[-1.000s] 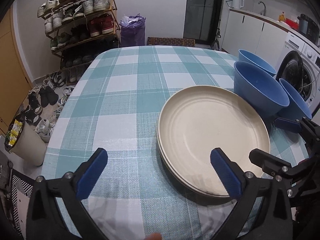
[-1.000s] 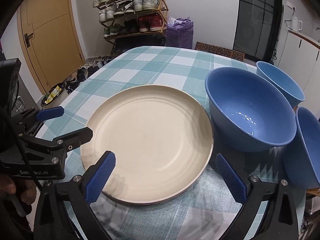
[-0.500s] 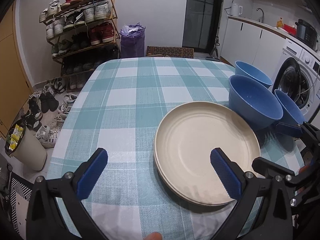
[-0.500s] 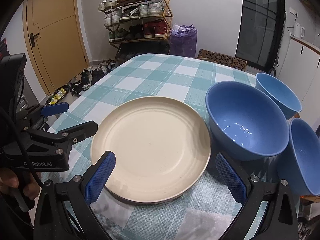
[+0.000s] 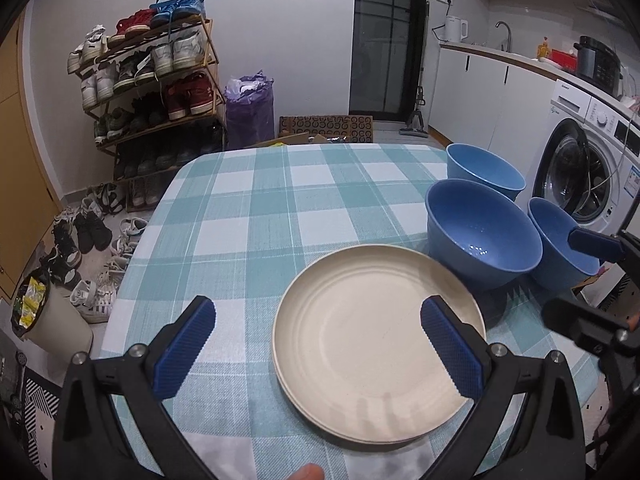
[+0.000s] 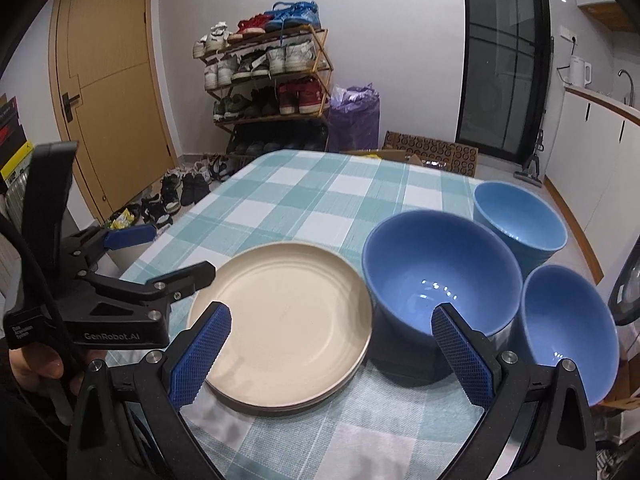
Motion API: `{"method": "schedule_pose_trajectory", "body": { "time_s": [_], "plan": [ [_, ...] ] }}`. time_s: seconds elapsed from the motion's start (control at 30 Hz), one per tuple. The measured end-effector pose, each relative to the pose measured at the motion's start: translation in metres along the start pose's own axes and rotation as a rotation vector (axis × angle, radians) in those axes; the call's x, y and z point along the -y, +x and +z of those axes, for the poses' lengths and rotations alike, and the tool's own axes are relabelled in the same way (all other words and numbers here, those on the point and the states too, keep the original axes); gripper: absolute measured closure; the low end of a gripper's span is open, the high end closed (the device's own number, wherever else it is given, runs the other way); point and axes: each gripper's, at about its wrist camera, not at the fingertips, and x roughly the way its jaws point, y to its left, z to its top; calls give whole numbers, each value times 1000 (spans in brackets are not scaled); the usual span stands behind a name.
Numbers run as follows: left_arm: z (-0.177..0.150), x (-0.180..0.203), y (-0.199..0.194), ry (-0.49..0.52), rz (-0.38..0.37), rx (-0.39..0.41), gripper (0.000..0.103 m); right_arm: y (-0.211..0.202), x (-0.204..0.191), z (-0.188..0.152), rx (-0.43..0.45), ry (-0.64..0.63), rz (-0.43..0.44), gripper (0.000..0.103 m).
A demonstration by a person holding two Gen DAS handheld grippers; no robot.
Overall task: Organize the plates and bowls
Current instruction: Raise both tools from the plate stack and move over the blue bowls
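Note:
A stack of cream plates (image 5: 376, 340) (image 6: 284, 324) lies near the front edge of the checked table (image 5: 260, 216) (image 6: 320, 196). Three blue bowls stand to its right: a large one (image 5: 482, 232) (image 6: 440, 280) touching the plates' side, a paler one (image 5: 482, 170) (image 6: 520, 220) behind it, and a third (image 5: 560, 240) (image 6: 568, 328) at the table's right edge. My left gripper (image 5: 316, 348) (image 6: 164, 256) hangs open above the plates' left part, holding nothing. My right gripper (image 6: 332, 352) (image 5: 576, 276) is open too, above the gap between plates and large bowl.
A shoe rack (image 5: 152, 80) and a purple bag (image 5: 250, 108) stand beyond the table's far edge. A washing machine (image 5: 588, 168) and white cabinets line the right. A bin (image 5: 44, 320) and loose shoes lie on the floor at the left. A hand (image 6: 40, 364) holds the left gripper.
Both grippers have pulled back and risen from the plates, so plates and bowls look smaller and farther. Nothing on the table has moved.

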Motion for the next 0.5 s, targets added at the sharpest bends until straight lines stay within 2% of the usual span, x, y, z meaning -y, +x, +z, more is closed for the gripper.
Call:
{"method": "schedule_pose_trajectory", "body": {
  "time_s": [0.17,0.5],
  "plan": [
    [7,8,0,3,-8,9,0,-20,13,7,49,18,-3,1],
    [25,28,0,22,-24,25,0,-35,40,15,70,35,-45,1]
  ]
}}
